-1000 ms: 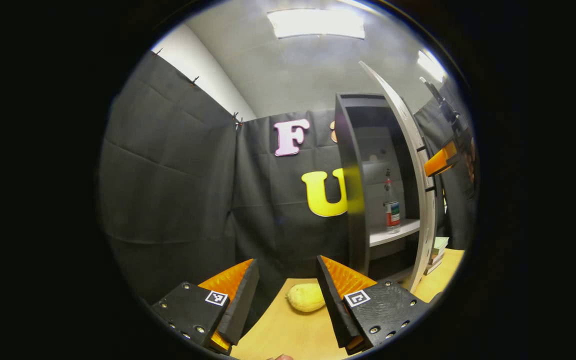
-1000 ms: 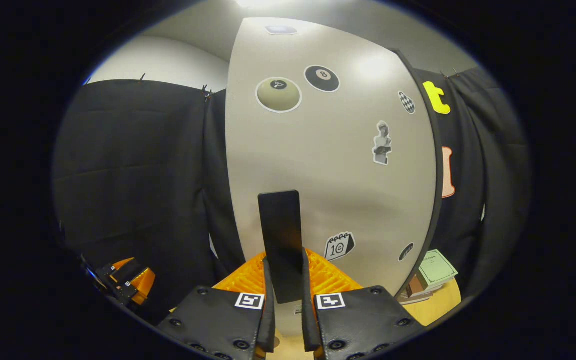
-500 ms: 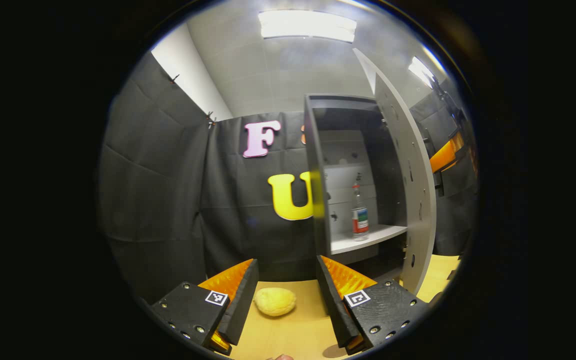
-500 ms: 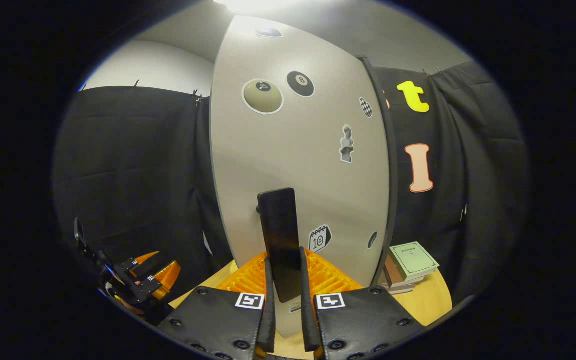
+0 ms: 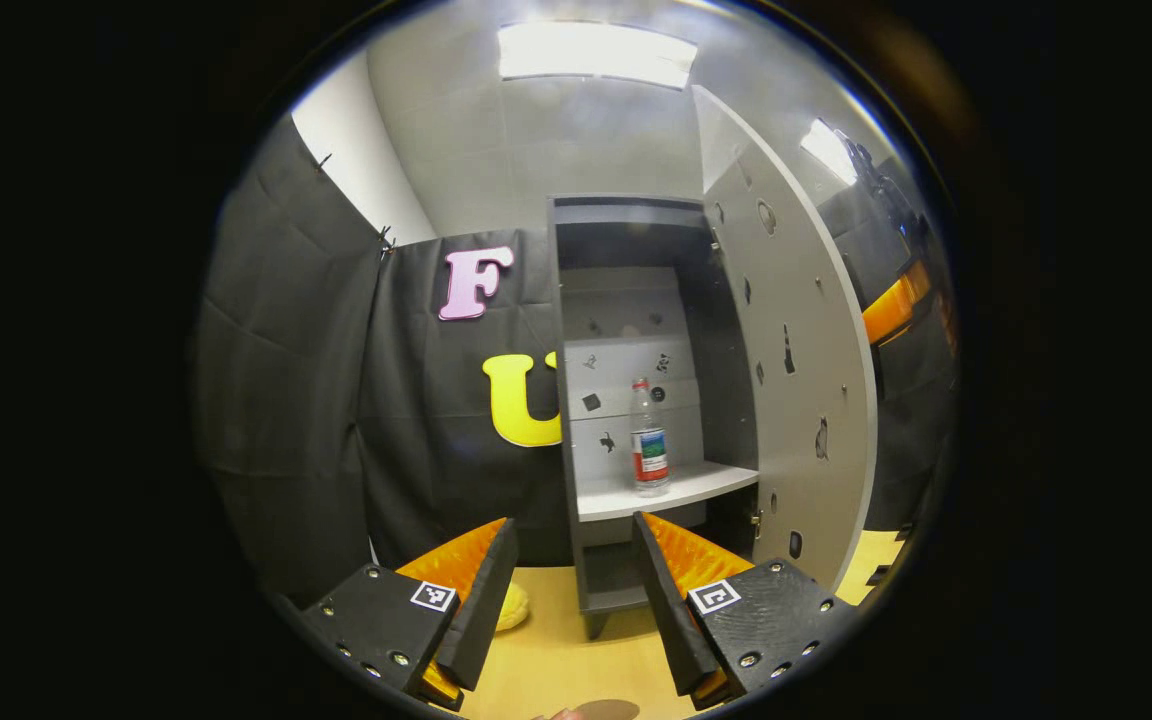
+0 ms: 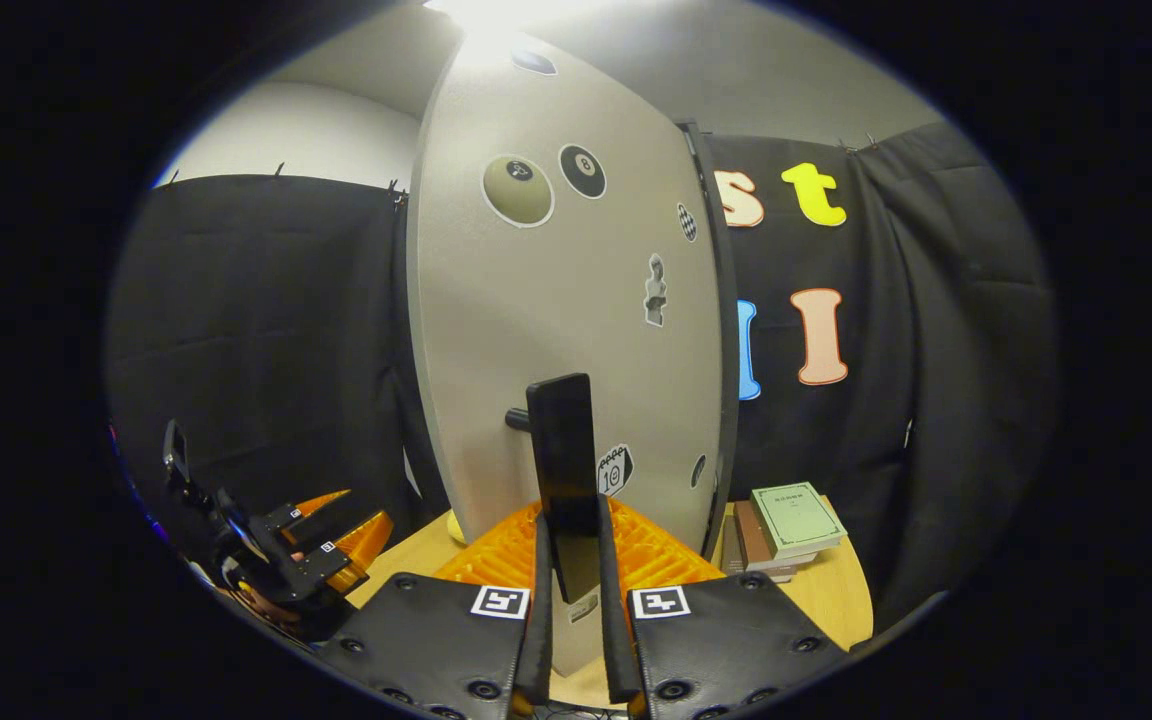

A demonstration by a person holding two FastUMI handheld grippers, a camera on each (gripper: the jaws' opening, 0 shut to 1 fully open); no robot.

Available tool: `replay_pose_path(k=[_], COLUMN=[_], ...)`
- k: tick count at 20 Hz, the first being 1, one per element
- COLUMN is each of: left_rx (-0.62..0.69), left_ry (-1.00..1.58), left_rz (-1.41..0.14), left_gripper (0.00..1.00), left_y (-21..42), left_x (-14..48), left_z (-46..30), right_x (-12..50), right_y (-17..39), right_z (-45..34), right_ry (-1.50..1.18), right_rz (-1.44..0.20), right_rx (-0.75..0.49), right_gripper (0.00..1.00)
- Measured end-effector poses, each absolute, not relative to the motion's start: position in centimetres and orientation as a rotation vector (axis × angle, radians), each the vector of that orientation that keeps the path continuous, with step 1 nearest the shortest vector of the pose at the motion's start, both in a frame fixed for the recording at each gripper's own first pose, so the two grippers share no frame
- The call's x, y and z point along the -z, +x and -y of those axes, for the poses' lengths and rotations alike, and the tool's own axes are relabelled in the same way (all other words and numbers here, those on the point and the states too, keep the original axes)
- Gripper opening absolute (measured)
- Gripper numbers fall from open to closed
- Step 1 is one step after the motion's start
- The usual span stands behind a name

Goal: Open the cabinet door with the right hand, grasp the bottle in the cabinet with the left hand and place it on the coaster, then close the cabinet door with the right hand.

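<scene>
In the left gripper view, my left gripper (image 5: 571, 560) sits low over the wooden table (image 5: 576, 670) with its fingers spread wide and nothing between them. Just behind its left finger a yellow lump (image 5: 511, 607) lies on the table, mostly hidden. Beyond the fingertips stands the grey cabinet (image 5: 564, 400), open toward me, and on its pale shelf (image 5: 666, 490) the bottle (image 5: 648, 452) stands upright, clear with a red-and-green label. It is well apart from the gripper, above and slightly right of the gap between the fingers. The door (image 5: 796, 360) is swung out on the right side, showing its inner face here, and my right gripper (image 5: 891, 310) peeks past its far edge.

The right gripper view gives me the other side of that door (image 6: 556, 330): the outer face with its stickers, including two billiard balls (image 6: 541, 182). Close in, my right gripper (image 6: 569, 590) is pinched on the black handle (image 6: 563, 470), a flat upright bar standing off the door, with both fingers pressing its lower end. Low to the left my left gripper (image 6: 321, 545) is in sight over the table (image 6: 836, 595). To the right of the door, a stack of books (image 6: 786, 525) lies on the table by the cloth wall.
</scene>
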State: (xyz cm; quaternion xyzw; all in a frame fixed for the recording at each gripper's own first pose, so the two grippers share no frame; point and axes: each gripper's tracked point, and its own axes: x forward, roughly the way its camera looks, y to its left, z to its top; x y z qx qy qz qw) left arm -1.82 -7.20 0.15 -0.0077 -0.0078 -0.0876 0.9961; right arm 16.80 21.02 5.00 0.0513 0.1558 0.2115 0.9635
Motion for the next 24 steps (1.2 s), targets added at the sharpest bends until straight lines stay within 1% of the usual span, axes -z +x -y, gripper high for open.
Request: replay_pose_path(k=[1,2,8,9,10,14,15,16,17,18,19,20,21,24], left_rx=[0.176,0.175,0.175,0.177,0.179,0.171,0.167,0.162,0.154,0.147,0.139,0.134,0.132,0.135], left_ry=[-0.018,-0.021,-0.017,-0.019,-0.020,-0.021,-0.022,-0.020,-0.013,-0.002,0.013,0.028,0.035,0.034], left_rz=[0.014,0.013,0.023,0.024,0.025,0.014,0.014,0.013,0.014,0.014,0.012,0.012,0.014,0.028], left_gripper=[0.66,0.66,0.66,0.66,0.66,0.67,0.66,0.66,0.67,0.66,0.66,0.66,0.66,0.66], left_y=[-1.9,-2.0,-2.2,-2.3,-2.4,-2.3,-2.1,-1.9,-1.6,-1.2,-1.0,-0.7,-0.6,-0.1], left_x=[-0.1,-0.2,-1.3,-1.4,-1.5,-1.6,-1.6,-1.8,-1.8,-2.2,-2.4,-2.6,-3.0,-4.6], left_z=[8.0,8.7,13.1,14.0,14.9,17.6,18.2,18.7,19.0,19.5,19.7,20.0,20.3,21.2], right_x=[-5.0,-5.0,-4.9,-4.9,-4.9,-5.0,-5.1,-5.2,-5.3,-5.5,-5.6,-5.7,-5.7,-5.5], right_y=[16.7,16.7,16.9,17.0,17.1,17.4,17.2,17.1,17.2,17.0,16.9,16.8,16.8,17.0], right_z=[-20.9,-20.7,-18.6,-18.2,-17.8,-16.5,-16.8,-17.3,-17.5,-17.5,-17.6,-17.5,-17.4,-14.7], right_ry=[0.107,0.109,0.064,0.054,0.044,0.025,0.043,0.073,0.103,0.118,0.131,0.140,0.147,0.122], right_rz=[-0.315,-0.316,-0.289,-0.283,-0.278,-0.250,-0.244,-0.241,-0.237,-0.234,-0.226,-0.217,-0.212,-0.193], right_rx=[-0.432,-0.434,-0.379,-0.368,-0.356,-0.313,-0.324,-0.355,-0.381,-0.399,-0.416,-0.419,-0.418,-0.321], right_gripper=[0.20,0.23,0.23,0.19,0.23,0.23,0.19,0.12,0.17,0.10,0.22,0.24,0.24,0.23])
